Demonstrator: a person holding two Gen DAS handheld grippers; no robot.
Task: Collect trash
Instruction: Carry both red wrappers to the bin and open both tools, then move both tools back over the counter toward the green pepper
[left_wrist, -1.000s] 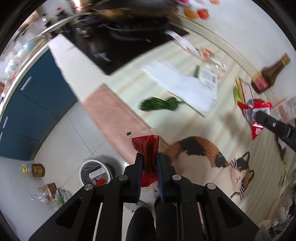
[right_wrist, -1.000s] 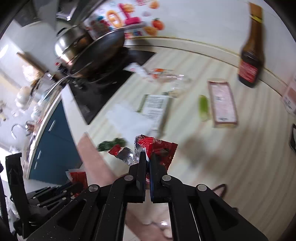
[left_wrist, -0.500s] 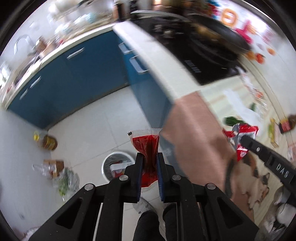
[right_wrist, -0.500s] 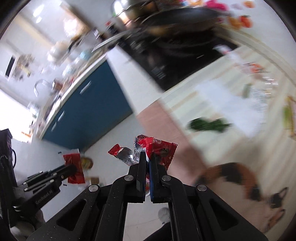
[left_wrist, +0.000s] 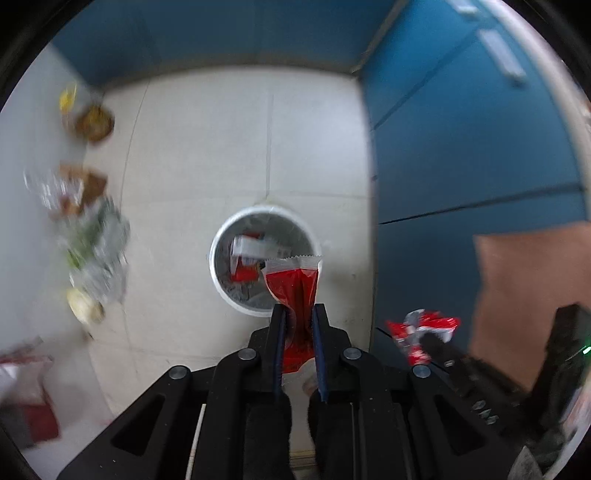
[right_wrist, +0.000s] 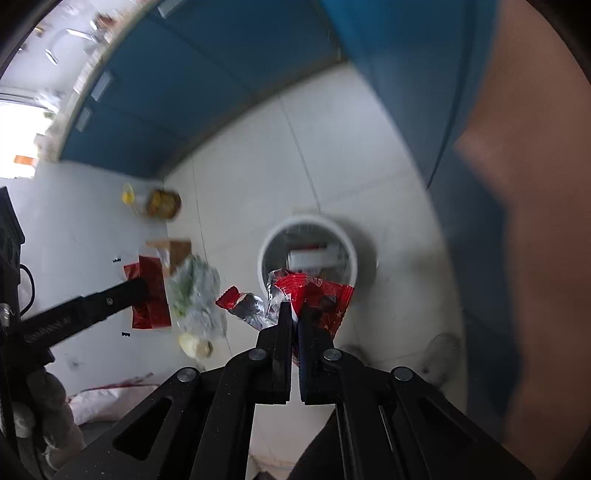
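Both views have swung off the tabletop and now look down at the floor — a second ago you were over the cat-print mat and the scattered wrappers; now the white trash bin (left_wrist: 263, 260) sits nearly under you. That puts you at the drop stage, as I read it: both pieces are lifted and carried, neither yet released.

Left to right. Against the far-left wall lies a blurred heap of floor clutter (left_wrist: 86, 236) — bags, greens, a jar — not yours to fuss with now. Centre: the left tongs (left_wrist: 298, 317) are pinching the red sachet (left_wrist: 293, 291), jaws closed on its lower half. It stands upright, flat, glossy red with a clear crimped top edge. That edge overlaps the bin's right rim in the left view, so you look just short of centred. The bin already holds white and red packaging.

Right: the right tongs (right_wrist: 291, 314) are pressed tight on the crumpled red wrapper (right_wrist: 314, 299) — foil-lined, silver inside, star print, with a torn strip trailing to the left. In the right view it hangs before the bin's near rim.

Blue cabinets (left_wrist: 472, 147) stand close on the right, beside the bin.

Judgement: ease both loads further over the opening before spreading. These light films could drift or cling.
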